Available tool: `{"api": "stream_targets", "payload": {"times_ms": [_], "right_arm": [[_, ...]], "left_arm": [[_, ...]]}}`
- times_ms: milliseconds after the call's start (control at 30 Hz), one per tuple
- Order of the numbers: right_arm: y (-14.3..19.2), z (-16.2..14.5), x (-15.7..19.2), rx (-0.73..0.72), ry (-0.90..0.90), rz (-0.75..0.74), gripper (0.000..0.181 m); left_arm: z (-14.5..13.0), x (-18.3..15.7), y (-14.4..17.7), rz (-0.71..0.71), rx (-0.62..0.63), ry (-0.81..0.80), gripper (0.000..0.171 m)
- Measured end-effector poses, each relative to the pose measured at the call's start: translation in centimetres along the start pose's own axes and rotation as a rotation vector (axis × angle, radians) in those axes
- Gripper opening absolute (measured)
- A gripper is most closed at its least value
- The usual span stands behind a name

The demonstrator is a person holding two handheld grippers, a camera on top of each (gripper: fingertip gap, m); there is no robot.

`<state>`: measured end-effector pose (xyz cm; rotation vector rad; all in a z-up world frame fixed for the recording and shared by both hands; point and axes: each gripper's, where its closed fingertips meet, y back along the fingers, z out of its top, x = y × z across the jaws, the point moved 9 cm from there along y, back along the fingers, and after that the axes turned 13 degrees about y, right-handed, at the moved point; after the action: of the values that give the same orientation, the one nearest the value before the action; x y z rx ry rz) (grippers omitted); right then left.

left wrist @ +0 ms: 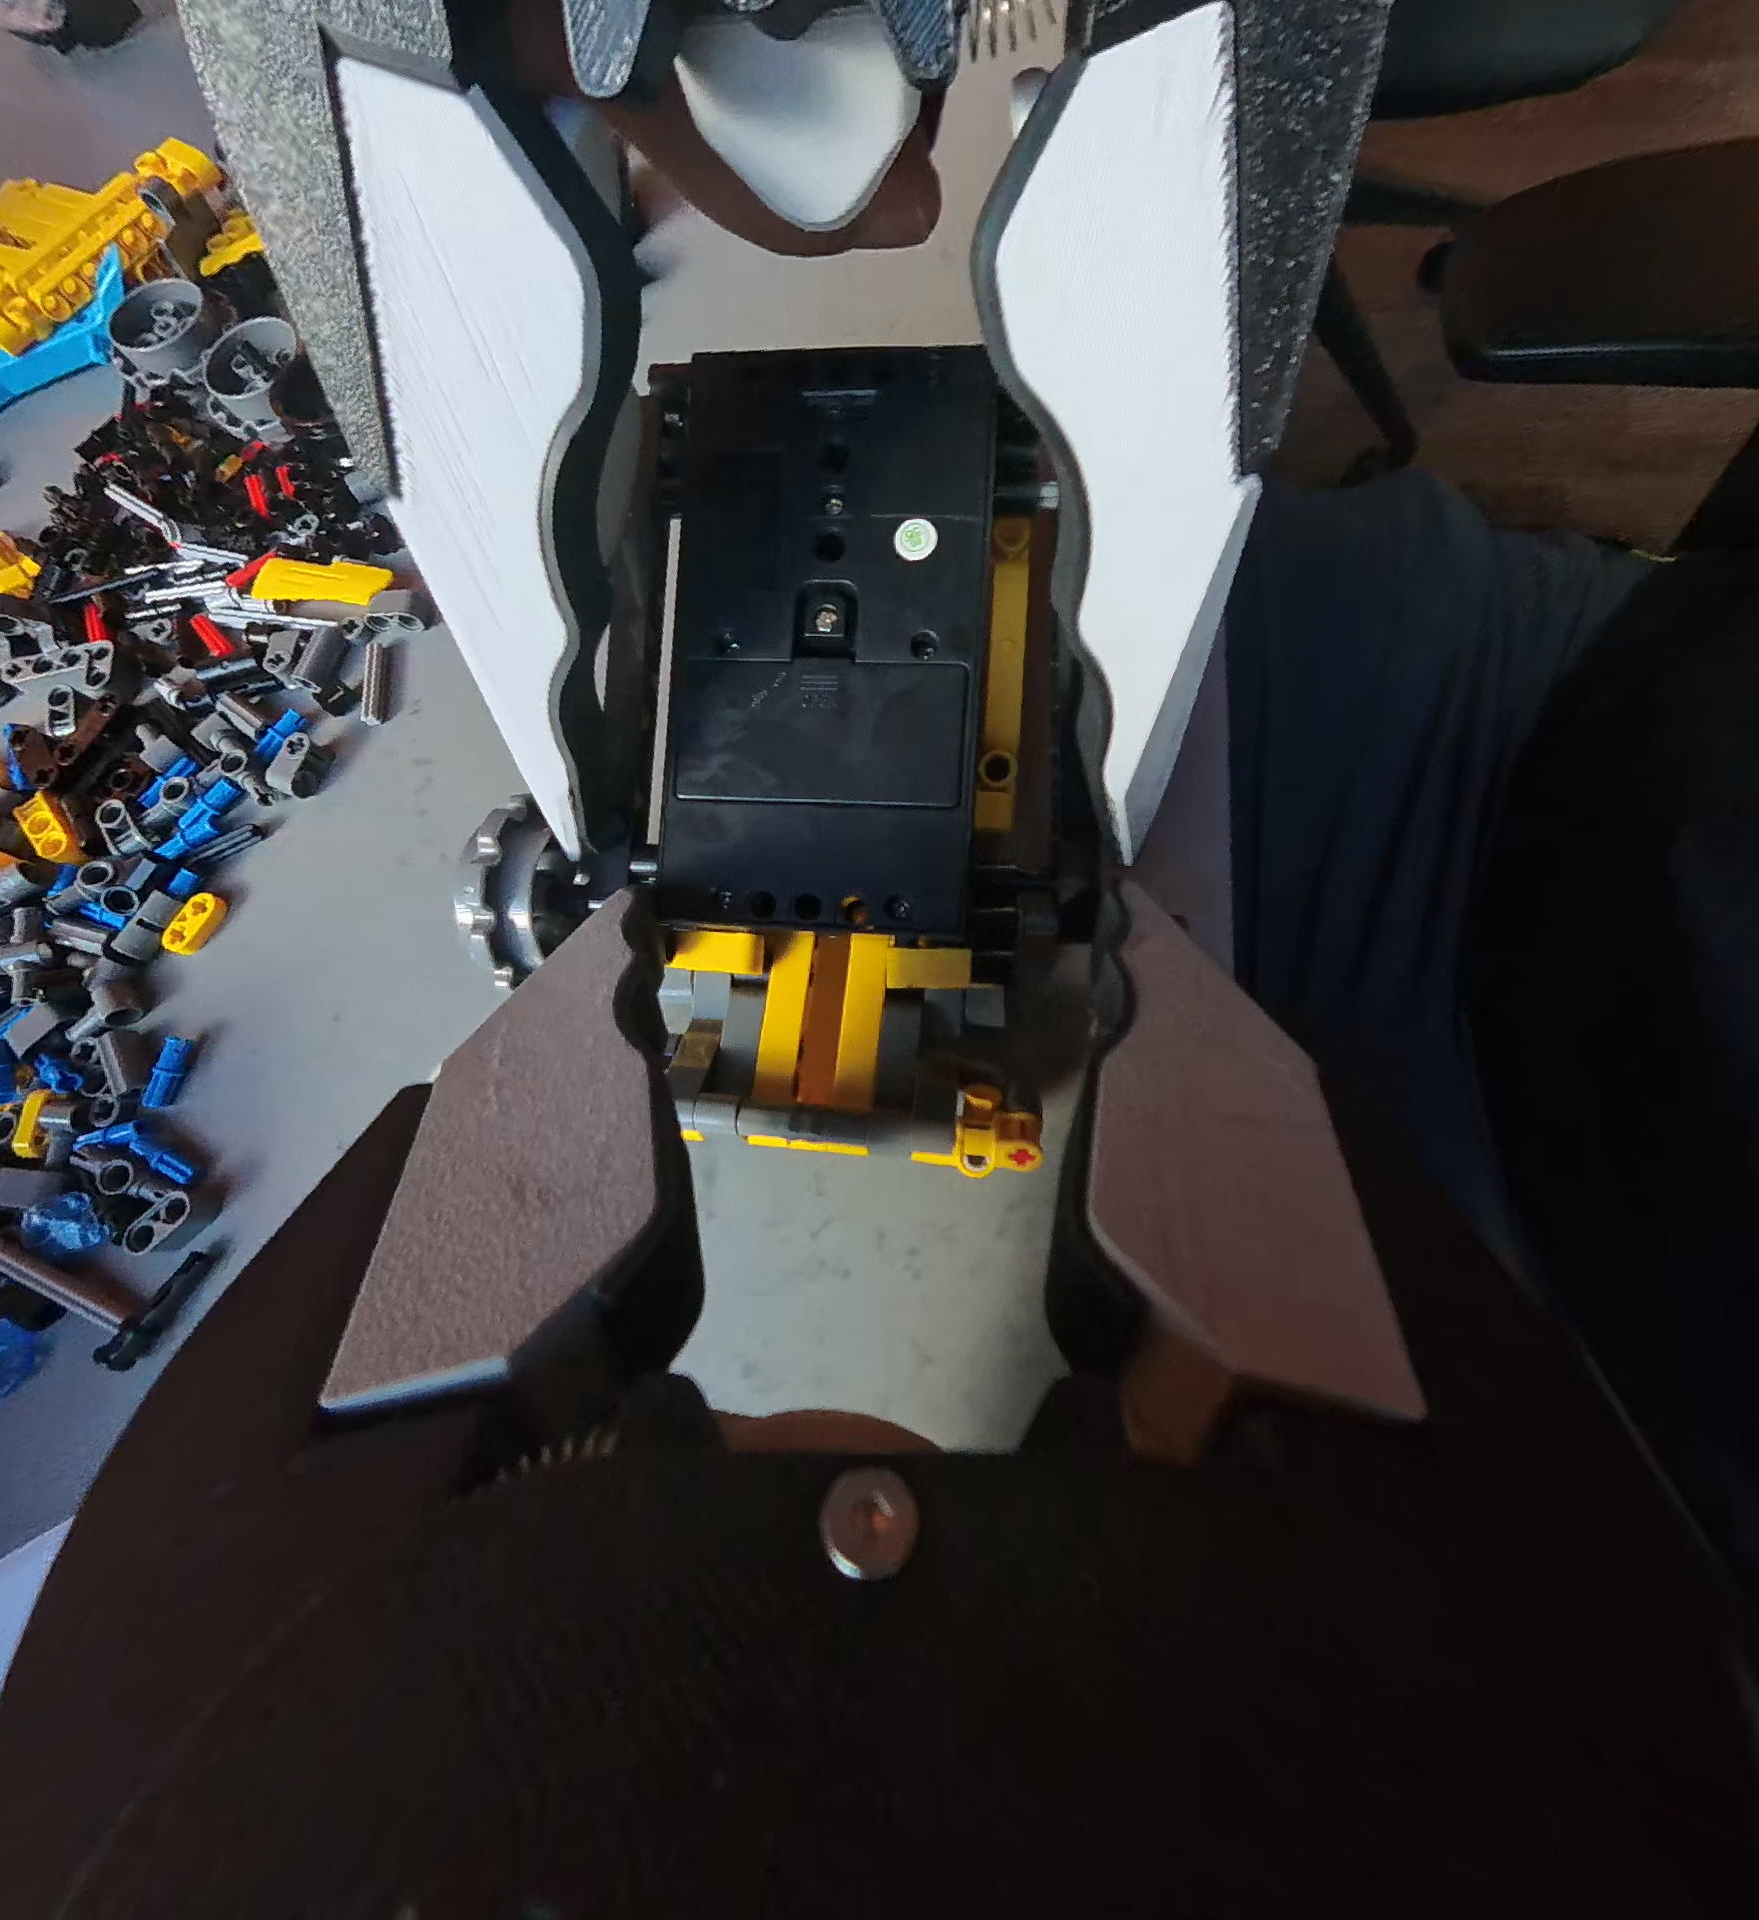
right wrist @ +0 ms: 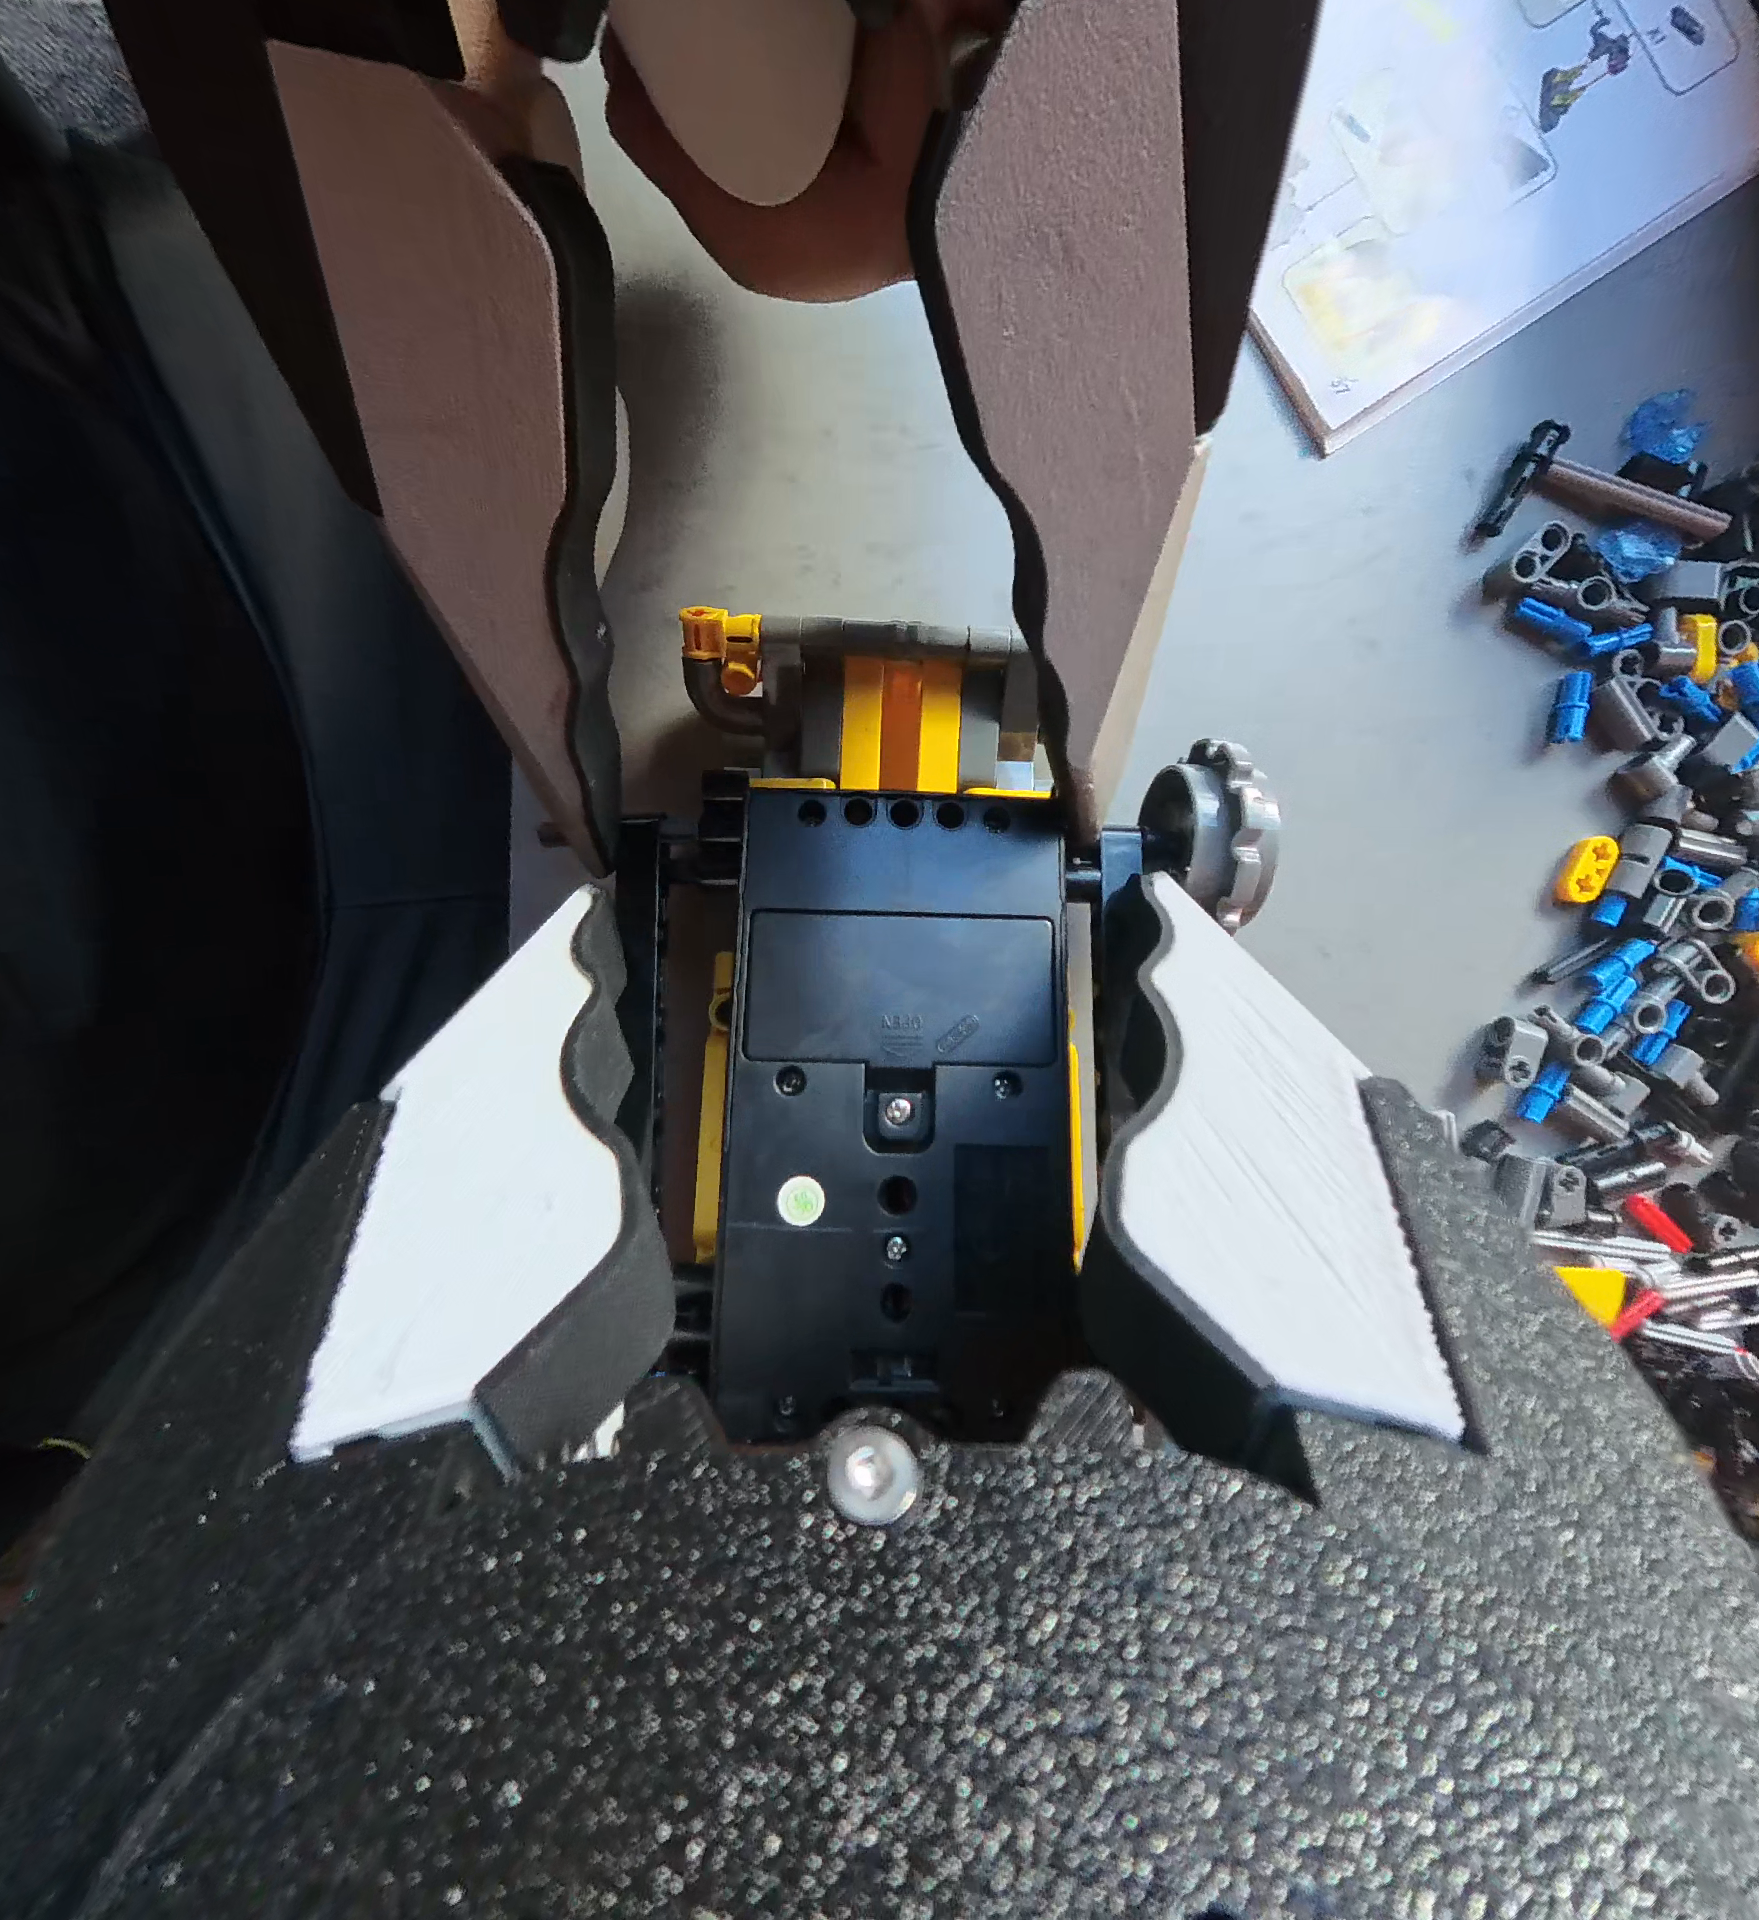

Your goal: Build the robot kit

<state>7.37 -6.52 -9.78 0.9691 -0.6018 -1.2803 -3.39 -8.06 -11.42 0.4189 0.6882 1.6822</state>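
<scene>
A black battery-box model with yellow and grey beams at one end sits between both grippers over the grey table. My left gripper, brown, comes in from the yellow-beam end, its fingers pressed on the model's sides. My right gripper, with white fingers, clamps the black box from the opposite end. Each gripper shows in the other's view: the right and the left. A grey gear wheel sticks out from the model's side.
A pile of loose blue, grey, black and yellow parts lies beside the model, and also shows in the right wrist view. A yellow build on a blue stand sits farther off. An instruction booklet lies near the pile. Dark cloth is past the table edge. My two grippers' fingertips are within a few centimetres of each other.
</scene>
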Motion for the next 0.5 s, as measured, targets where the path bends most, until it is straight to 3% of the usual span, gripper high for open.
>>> {"api": "stream_targets", "payload": {"times_ms": [500], "right_arm": [[-0.33, -0.13, -0.24, -0.055, -0.017, 0.017, 0.096]], "left_arm": [[0.11, 0.30, 0.01, -0.033, 0.013, -0.023, 0.079]]}}
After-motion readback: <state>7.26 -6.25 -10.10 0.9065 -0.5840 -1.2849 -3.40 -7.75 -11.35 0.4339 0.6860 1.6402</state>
